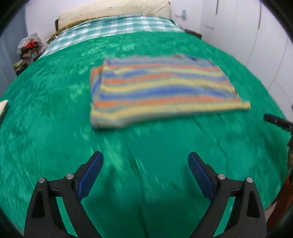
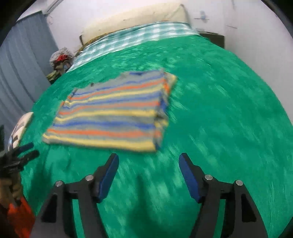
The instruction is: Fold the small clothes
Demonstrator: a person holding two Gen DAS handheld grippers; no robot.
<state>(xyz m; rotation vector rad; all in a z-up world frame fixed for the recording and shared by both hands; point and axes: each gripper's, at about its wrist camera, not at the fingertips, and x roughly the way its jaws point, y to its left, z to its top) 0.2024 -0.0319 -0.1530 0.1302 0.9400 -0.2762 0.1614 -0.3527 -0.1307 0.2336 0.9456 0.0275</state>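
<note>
A: Left gripper (image 1: 145, 161), fingers?

B: Blue pads (image 1: 89, 175) spread wide, nothing between them, only the green blanket (image 1: 55, 128) underneath.

A: Right gripper (image 2: 148, 163)?

B: Also apart, a bit narrower. Pads (image 2: 108, 179) bare, clamped on nothing, hanging over blanket.

A: Where's the garment?

B: Striped shirt (image 1: 157, 89), bands of yellow, orange, blue and grey, lies flat on the blanket, folded to a rough rectangle. Left wrist view: at 12 o'clock from the fingertips, apart from them. A folded layer shows along its 9 o'clock edge. Right wrist view: shirt (image 2: 111, 113) sits at 11 o'clock, its near hem just beyond the left finger's tip; stacked layers along its 3 o'clock side. Both views blurred.

A: Beyond that?

B: Checked sheet (image 1: 117, 27) at 12 o'clock past the blanket, cream pillow (image 1: 117, 9) against the white wall. Pile of clothes (image 1: 29, 45) off the bed at 10 o'clock. Right wrist view catches the left gripper at 9 o'clock, with an orange sleeve (image 2: 20, 217) below it.
</note>
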